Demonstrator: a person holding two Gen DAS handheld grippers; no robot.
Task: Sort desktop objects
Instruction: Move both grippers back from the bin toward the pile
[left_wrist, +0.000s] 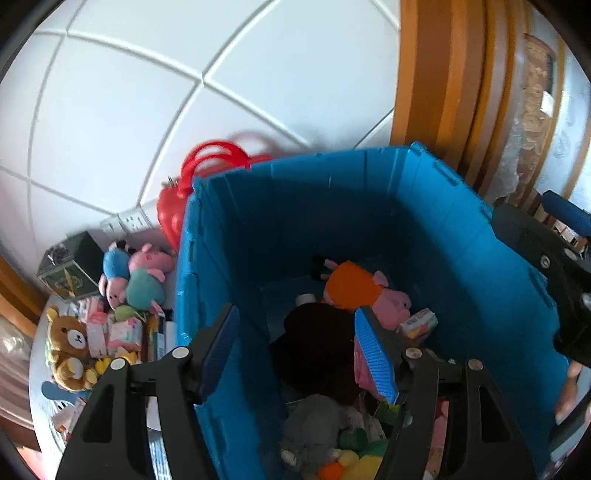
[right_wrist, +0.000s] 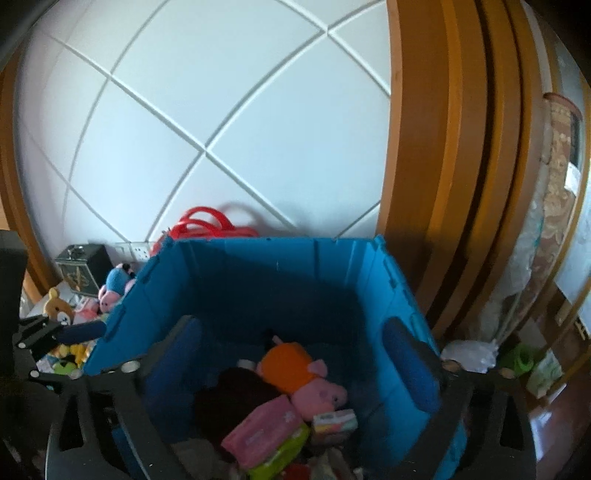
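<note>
From the left wrist view, the left gripper (left_wrist: 299, 354) hangs over the near-left wall of a blue plastic crate (left_wrist: 295, 206), its jaws spread with nothing between the ribbed blue pads; one black finger sits outside that wall, the other inside. The crate's ribbed, hard walls block most of the tabletop behind it. Inside lie a soft pink pig plush in an orange dress (left_wrist: 364, 291), a dark fuzzy lump (left_wrist: 314, 350) too dim to identify, a small printed box (left_wrist: 419, 325), and near the bottom edge a grey plush (left_wrist: 314, 424) with yellow and green pieces, partly cut off. Left of the crate, on the table (left_wrist: 40, 373), sit a brown bear plush (left_wrist: 70, 343), two pig plushes in blue and teal (left_wrist: 136, 277), pastel packets (left_wrist: 110, 332), a dark green box (left_wrist: 70, 269), a white power strip (left_wrist: 129, 221) and a red plastic basket (left_wrist: 199, 184) half hidden behind the crate. The right gripper (left_wrist: 565, 280) intrudes at the right edge, mostly cropped. From the right wrist view, the right gripper (right_wrist: 295, 369) hovers over the same crate (right_wrist: 258, 266), jaws wide apart and empty, its blue padded fingers blurred. Below them the orange-dressed pig (right_wrist: 303, 376) lies on the heap beside a pink packet (right_wrist: 262, 428), a green packet (right_wrist: 280, 458) and the small box (right_wrist: 334, 422). The left gripper (right_wrist: 79, 332) shows at the left edge, just outside the crate. A wooden door frame (right_wrist: 461, 184) rises on the right, with a crumpled white bag (right_wrist: 469, 354) at its foot.
</note>
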